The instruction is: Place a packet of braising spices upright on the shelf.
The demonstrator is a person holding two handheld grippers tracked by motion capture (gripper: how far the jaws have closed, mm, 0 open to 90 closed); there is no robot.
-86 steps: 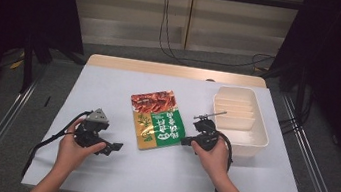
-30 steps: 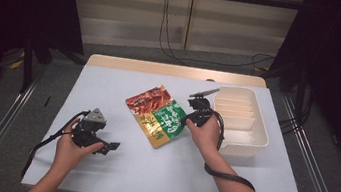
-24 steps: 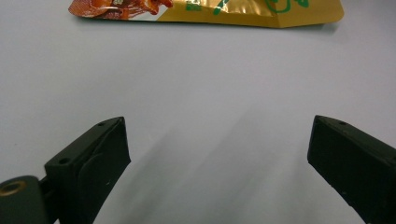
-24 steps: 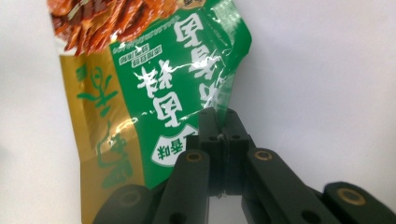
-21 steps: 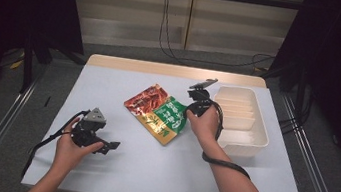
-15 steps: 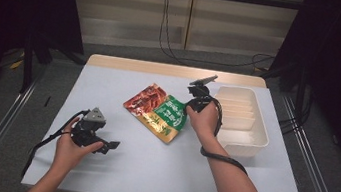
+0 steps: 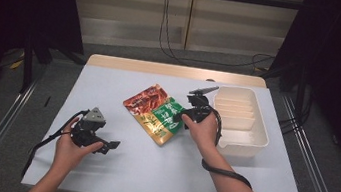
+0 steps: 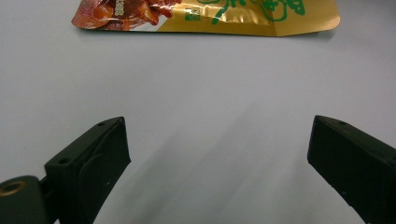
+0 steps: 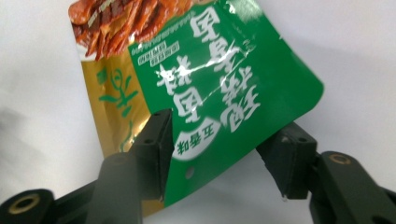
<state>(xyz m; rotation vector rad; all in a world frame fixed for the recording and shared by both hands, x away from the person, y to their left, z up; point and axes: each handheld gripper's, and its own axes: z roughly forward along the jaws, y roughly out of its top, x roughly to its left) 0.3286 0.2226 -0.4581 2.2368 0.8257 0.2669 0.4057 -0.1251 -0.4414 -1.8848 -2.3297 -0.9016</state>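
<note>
Lying flat near the middle of the surface (image 7: 108, 92), the green pouch (image 7: 168, 118) overlaps a red-and-gold pouch (image 7: 143, 103), which sits partly beneath it and sticks out to the far left. Both pouches lie just left of the white tray (image 7: 255, 141), whose far half is split by ribs into narrow slots.

The right tongs (image 7: 186, 119) sit at the green pouch's right edge, between it and the tray, gripped in the person's right hand (image 7: 204, 131). In the right gripper view the green pouch (image 9: 224, 93) reaches in between the two black jaws, its corner with the small hang hole lying near the left jaw, while the right jaw stands clear of the foil with a gap showing. The jaws have just been opening, with the pouch's corner between them but no longer pinched; they are released. The red-and-gold pouch (image 9: 109, 70) peeks out at the left and far side of that view.

The left tongs (image 7: 110, 144) rest low over the near left part of the surface, held in the left hand (image 7: 70, 145), well apart from the pouches. The left gripper view shows their jaws spread wide with bare surface between them, and the pouches' near edge (image 8: 210, 21) across the top.
</note>
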